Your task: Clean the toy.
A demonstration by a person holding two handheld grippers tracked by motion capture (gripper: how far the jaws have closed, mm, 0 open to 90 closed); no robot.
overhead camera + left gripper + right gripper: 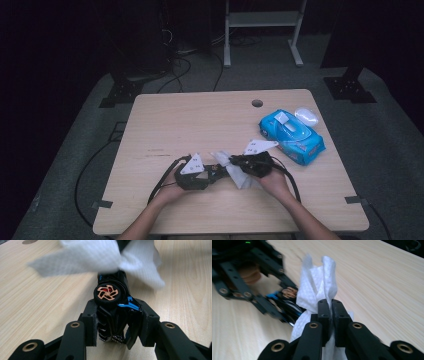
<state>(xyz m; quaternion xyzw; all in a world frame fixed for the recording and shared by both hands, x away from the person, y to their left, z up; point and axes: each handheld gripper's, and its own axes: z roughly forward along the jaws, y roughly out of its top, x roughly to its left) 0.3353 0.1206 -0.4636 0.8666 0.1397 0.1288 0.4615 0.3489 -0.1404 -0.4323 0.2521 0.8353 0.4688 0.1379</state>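
A blue wet-wipe pack [292, 136] lies on the right part of the bench [165, 120], its flap lid shut, so what is inside cannot be told. Just behind it sits a small whitish object [307, 116], perhaps a mouse. A round hole [257, 103] opens in the bench top near the far edge. Nothing stands between the 2 grippers and the pack.

At the near middle, the left gripper [115, 327] has its fingers clamped on a black toy car [113, 302] with blue trim and a copper-coloured wheel with a red centre, held just above the bench. The right gripper [331, 315] has its fingers pressed together on a crumpled white wipe [317, 287], which touches the car's far end.
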